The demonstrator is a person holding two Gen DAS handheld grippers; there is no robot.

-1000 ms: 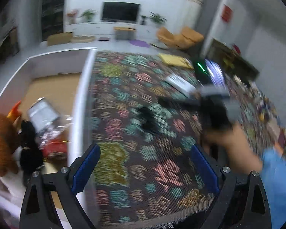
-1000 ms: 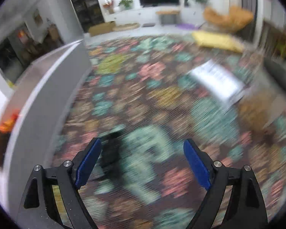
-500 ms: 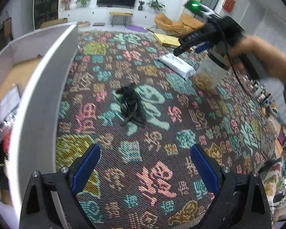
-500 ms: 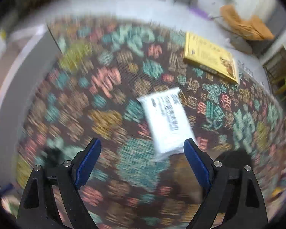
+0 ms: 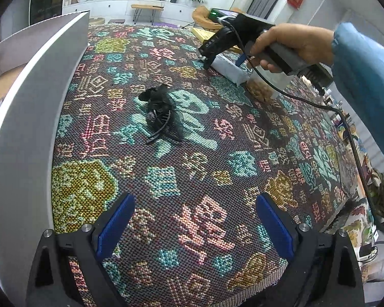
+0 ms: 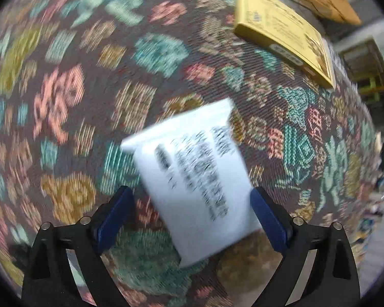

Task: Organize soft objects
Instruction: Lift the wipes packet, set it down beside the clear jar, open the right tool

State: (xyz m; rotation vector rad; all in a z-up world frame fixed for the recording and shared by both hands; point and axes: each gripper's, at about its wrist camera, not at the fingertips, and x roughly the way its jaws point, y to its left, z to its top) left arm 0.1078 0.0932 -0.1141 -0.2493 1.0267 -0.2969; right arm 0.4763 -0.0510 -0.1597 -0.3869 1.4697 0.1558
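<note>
Hovering over the patterned counter (image 5: 192, 179), the right tool (image 6: 192, 217) points down at a white soft packet (image 6: 197, 184), its jaws spread and just widened, pads seemingly clear of it though the view is blurred. The left tool (image 5: 194, 225) is spread too, empty. A black crumpled bundle (image 5: 161, 110) lies left of the packet, near a grey box wall (image 5: 33, 117).

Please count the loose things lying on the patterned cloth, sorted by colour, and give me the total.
White: 1, the soft packet
Yellow: 1, the flat box
Black: 1, the bundle
Clear: 1, the jar beside the packet, partly hidden by the right gripper
Total: 4
</note>
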